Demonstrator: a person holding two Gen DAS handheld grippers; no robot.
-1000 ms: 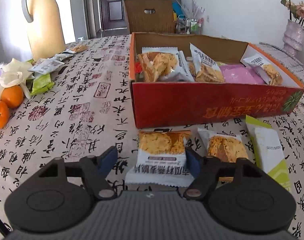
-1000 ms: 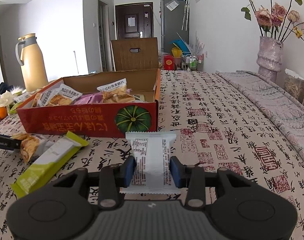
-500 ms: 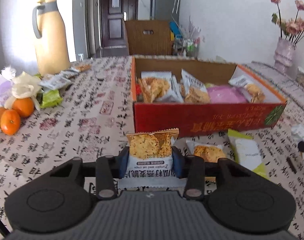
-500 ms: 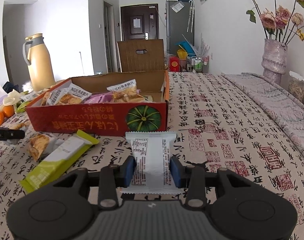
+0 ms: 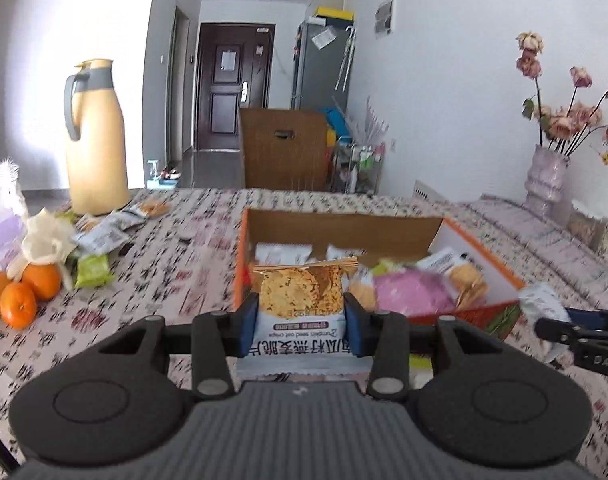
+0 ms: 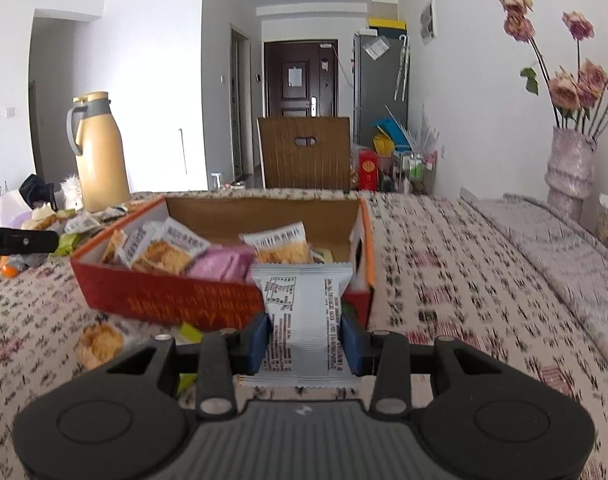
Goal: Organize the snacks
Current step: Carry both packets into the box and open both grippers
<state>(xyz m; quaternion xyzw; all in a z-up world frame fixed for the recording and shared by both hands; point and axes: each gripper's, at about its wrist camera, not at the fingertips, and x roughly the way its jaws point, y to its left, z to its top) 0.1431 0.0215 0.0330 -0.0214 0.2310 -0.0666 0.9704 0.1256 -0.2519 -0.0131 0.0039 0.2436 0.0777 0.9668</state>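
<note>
I have a packet in each tool: my left gripper (image 5: 301,326) is clenched on the oat crisp packet (image 5: 301,306), and my right gripper (image 6: 306,338) is clenched on the white packet (image 6: 301,312). Both packets hang in the air short of the red box (image 6: 163,292), which in each wrist view sits toward 12 o'clock, already holding several snacks around a pink pouch (image 6: 223,262). To do this step well, I judge I should carry each packet past the near wall of the box before letting go, aiming the left one at the gap toward 11 o'clock and the right one at the corner near 1 o'clock, and release low so nothing bounces out. Each packet's long axis runs along its gripper's fingers, pointing toward 12 o'clock, with the crimped top edge leading and the printed face up. A loose crisp packet (image 6: 99,344) lies on the tablecloth (image 6: 464,300) at 9 o'clock from the right gripper.
</note>
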